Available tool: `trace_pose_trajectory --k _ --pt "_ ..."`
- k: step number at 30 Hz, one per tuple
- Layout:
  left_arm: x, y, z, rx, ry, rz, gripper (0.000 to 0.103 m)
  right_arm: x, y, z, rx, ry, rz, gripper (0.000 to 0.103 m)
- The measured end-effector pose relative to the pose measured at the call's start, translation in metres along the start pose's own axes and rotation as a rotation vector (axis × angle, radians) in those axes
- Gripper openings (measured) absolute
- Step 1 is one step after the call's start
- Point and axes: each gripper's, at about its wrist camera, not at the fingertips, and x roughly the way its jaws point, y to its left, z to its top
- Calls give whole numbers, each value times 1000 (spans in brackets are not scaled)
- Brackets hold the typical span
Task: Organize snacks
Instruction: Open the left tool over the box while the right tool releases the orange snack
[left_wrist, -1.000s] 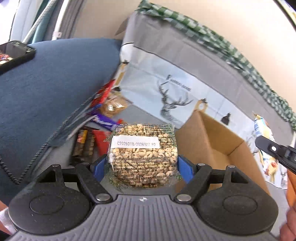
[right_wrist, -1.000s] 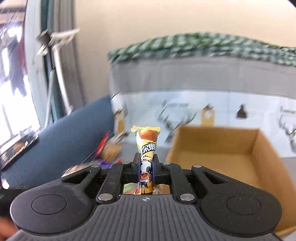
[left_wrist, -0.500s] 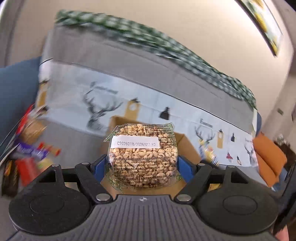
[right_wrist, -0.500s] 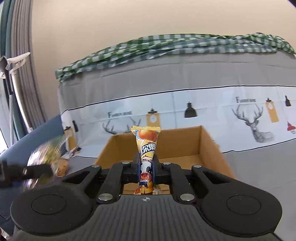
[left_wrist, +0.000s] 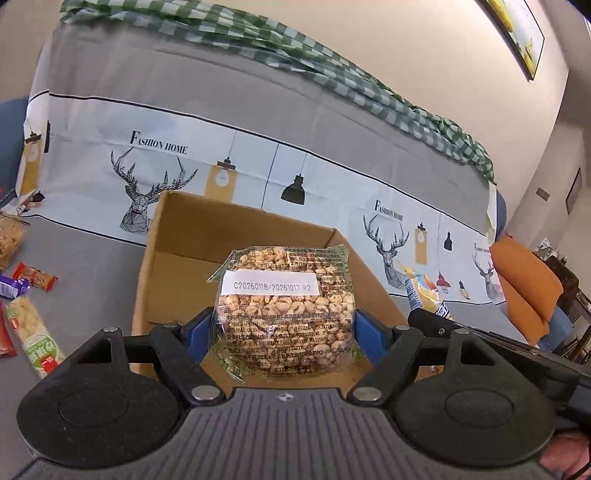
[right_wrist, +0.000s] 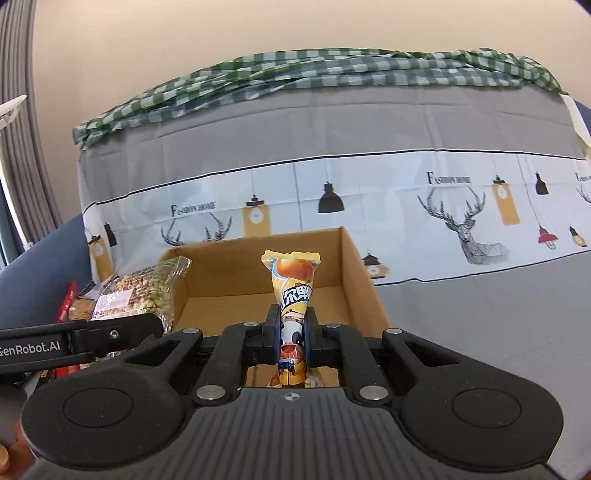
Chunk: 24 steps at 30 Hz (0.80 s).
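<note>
I am carrying two snacks over the box (left_wrist: 236, 236) — left gripper (left_wrist: 282, 328) clamping the puff pack (left_wrist: 282, 314), right gripper (right_wrist: 291, 341) clamping the yellow pouch (right_wrist: 293, 284). Next move, I judge: lowering both inside, then parting fingers.

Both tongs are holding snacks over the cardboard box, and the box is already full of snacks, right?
Not quite. The box looks empty: the right wrist view shows its bare floor. The rest holds: the left tongs grip a puffed-grain bag, and the right tongs grip a yellow packet.

Grey sofa seat (left_wrist: 92, 266) carries cardboard box (left_wrist: 151, 266); loose snacks (left_wrist: 33, 277).
</note>
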Motion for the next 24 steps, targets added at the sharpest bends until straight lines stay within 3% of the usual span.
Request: trace_pose_trajectory --k 24 --pt "-7 2 0 -19 10 12 83 3 9 2 -15 19 -3 12"
